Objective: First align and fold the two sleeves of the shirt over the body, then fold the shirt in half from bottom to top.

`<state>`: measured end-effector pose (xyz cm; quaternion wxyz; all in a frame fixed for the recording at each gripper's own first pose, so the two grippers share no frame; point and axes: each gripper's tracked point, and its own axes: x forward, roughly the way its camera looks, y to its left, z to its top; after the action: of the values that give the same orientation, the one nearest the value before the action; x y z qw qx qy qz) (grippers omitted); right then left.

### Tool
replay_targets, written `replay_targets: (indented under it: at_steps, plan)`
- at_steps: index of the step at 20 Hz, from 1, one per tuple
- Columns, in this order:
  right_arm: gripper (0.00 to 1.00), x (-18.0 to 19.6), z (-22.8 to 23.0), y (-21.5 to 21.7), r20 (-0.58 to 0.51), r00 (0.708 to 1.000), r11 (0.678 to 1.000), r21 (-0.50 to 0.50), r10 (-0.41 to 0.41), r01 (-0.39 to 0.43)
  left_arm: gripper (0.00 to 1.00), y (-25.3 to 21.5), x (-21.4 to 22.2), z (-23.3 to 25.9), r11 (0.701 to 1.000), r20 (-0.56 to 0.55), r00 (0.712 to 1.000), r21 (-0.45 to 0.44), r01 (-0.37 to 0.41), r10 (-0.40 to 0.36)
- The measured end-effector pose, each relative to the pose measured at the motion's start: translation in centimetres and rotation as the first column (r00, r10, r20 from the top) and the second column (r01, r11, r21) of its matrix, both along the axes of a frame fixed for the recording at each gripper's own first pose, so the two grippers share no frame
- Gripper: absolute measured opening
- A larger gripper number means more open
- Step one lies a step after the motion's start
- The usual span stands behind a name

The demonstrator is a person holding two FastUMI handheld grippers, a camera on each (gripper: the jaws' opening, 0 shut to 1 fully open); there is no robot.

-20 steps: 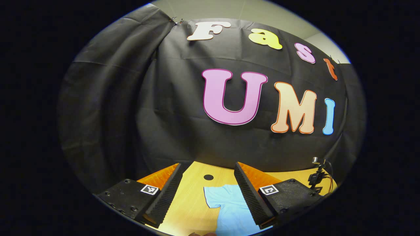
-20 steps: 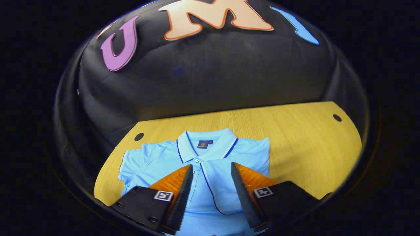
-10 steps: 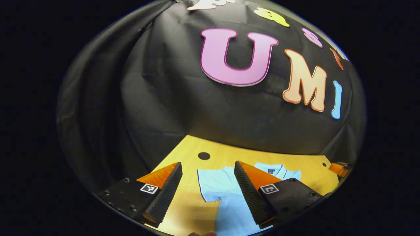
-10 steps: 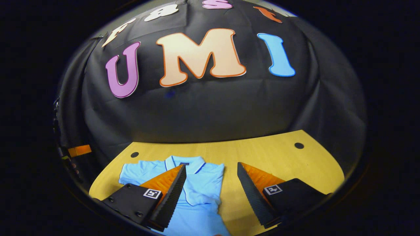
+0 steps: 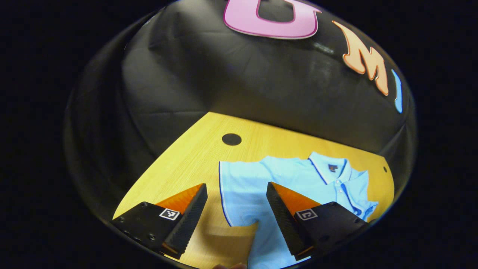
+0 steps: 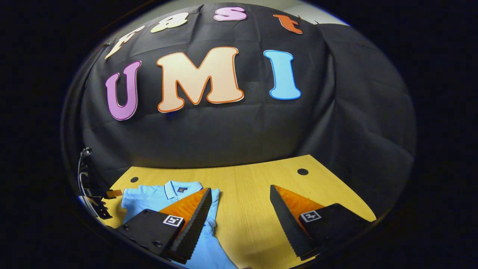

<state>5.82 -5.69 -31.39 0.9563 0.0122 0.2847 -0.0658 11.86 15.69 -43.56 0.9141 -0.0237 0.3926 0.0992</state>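
A light blue polo shirt (image 5: 298, 179) lies flat on the wooden table (image 5: 194, 160), collar toward the black wall. Its near sleeve (image 5: 239, 190) is spread out sideways. The far sleeve (image 5: 364, 209) looks folded in over the body. My left gripper (image 5: 236, 185) hangs open above the spread sleeve's outer edge, nothing between its fingers. In the right gripper view the shirt (image 6: 149, 196) lies at the lower left, partly behind one finger. My right gripper (image 6: 241, 188) is open over bare table (image 6: 254, 179), to the right of the shirt.
Round cable holes sit in the table near the back corners (image 5: 231, 139) (image 6: 303, 172). The black cloth wall closes the table's far side. Dark gear with a cable (image 6: 87, 175) stands at the left edge of the right gripper view.
The left gripper has tipped down and come over the spread sleeve. The right gripper has drawn off the shirt's body to the right, over bare table. Both stayed open.
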Motion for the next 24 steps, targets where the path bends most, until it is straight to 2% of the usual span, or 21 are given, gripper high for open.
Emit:
replay_targets:
  at_steps: [4, 7, 10, 12, 13, 14, 17, 18, 19, 20, 21, 24]
  plan:
    - [0.98, -0.3, -0.6, -0.4, -0.009, 1.000, 1.000, 0.004, -0.017, 0.017, 0.97, -0.2, -0.2, -3.0, 0.999, -0.089, 0.996, 0.042, 0.026, -0.023]
    - [0.97, -0.2, -1.3, 0.4, -0.013, 1.000, 1.000, 0.016, -0.001, 0.001, 0.96, 0.0, -0.4, -4.1, 0.997, -0.117, 0.993, 0.076, 0.018, -0.009]
    - [0.97, 0.0, -1.5, 0.8, -0.015, 1.000, 1.000, 0.026, 0.007, -0.007, 0.97, -0.2, -0.2, -4.3, 0.997, -0.113, 0.994, 0.074, 0.014, -0.005]
    - [0.98, 0.2, -1.5, 0.7, -0.014, 1.000, 0.999, 0.033, -0.002, 0.003, 0.92, -1.0, -0.2, -4.1, 0.998, -0.112, 0.994, 0.053, 0.018, -0.012]
    - [0.98, 0.3, -1.5, 0.7, -0.013, 1.000, 0.999, 0.043, -0.008, 0.009, 0.77, -1.4, -0.1, -4.5, 0.999, -0.110, 0.994, 0.041, 0.023, -0.018]
    - [0.97, 0.4, -1.5, 0.6, -0.013, 1.000, 0.999, 0.050, -0.015, 0.015, 0.67, -2.0, 0.1, -4.6, 0.999, -0.106, 0.994, 0.020, 0.034, -0.032]
    - [0.92, 0.4, -1.6, 0.3, -0.010, 1.000, 0.998, 0.054, -0.021, 0.022, 0.18, -3.0, 0.5, -4.5, 0.998, -0.086, 0.995, -0.037, 0.048, -0.051]
    - [0.97, 0.3, -1.5, 0.2, -0.009, 1.000, 0.999, 0.051, -0.018, 0.019, 0.17, -3.1, 0.7, -4.0, 0.997, -0.071, 0.995, -0.041, 0.062, -0.065]
    - [0.97, 0.1, -1.4, 0.3, -0.008, 1.000, 0.999, 0.047, -0.014, 0.015, 0.00, -3.2, 0.8, -4.1, 0.996, -0.078, 0.993, -0.047, 0.082, -0.085]
    - [0.97, 0.1, -1.2, 0.1, -0.004, 1.000, 0.999, 0.043, -0.010, 0.010, 0.00, -3.6, 0.9, -4.0, 0.994, -0.089, 0.991, -0.053, 0.096, -0.101]
    - [0.92, 0.0, -1.1, 0.0, -0.001, 1.000, 0.999, 0.039, -0.007, 0.007, 0.00, -4.3, 0.9, -3.4, 0.991, -0.088, 0.989, -0.075, 0.112, -0.119]
    - [0.97, -0.3, -0.7, -0.3, 0.008, 1.000, 0.999, 0.042, -0.004, 0.004, 0.00, -7.6, 2.6, -0.6, 0.980, 0.003, 0.987, -0.123, 0.159, -0.160]
